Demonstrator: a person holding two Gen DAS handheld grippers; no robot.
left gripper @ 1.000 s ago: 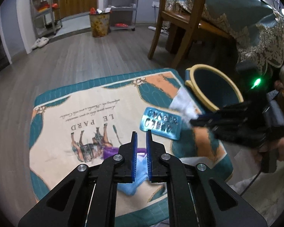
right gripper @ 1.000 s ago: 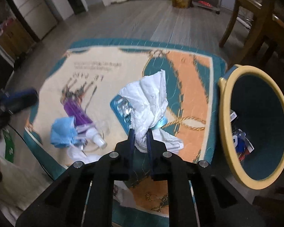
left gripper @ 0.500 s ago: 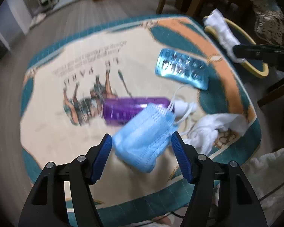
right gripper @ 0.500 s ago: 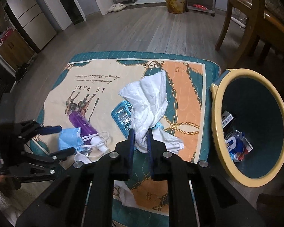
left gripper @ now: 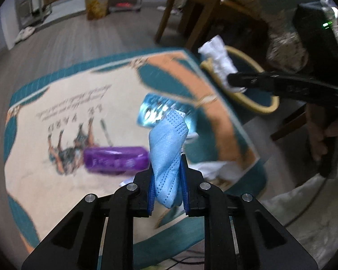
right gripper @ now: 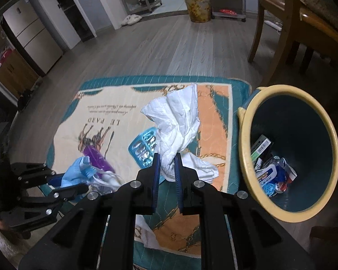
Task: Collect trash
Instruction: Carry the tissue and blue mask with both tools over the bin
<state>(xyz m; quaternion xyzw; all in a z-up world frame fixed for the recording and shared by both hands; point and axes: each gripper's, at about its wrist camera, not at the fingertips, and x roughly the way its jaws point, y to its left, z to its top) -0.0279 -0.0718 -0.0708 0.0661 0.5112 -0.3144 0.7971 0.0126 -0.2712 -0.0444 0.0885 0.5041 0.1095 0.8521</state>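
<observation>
My left gripper [left gripper: 167, 177] is shut on a blue face mask [left gripper: 169, 148] and holds it above the rug. My right gripper [right gripper: 167, 165] is shut on a crumpled white tissue [right gripper: 176, 123], held just left of the teal bin with a yellow rim [right gripper: 243, 135]. In the left wrist view the tissue [left gripper: 218, 55] hangs over the bin's rim [left gripper: 266, 109]. A purple bottle [left gripper: 116, 160] and a blue blister pack [left gripper: 151, 112] lie on the rug. The bin holds several wrappers [right gripper: 272, 173].
The patterned rug [right gripper: 106, 121] lies on a grey wood floor. More white tissue [left gripper: 216, 168] lies at the rug's near corner. A wooden chair [right gripper: 279, 31] and a draped table stand behind the bin. Shelves and another bin [right gripper: 198, 6] stand far back.
My left gripper has opened, dropped over the mask, closed on it and lifted it. My right gripper has carried the tissue up and toward the bin.
</observation>
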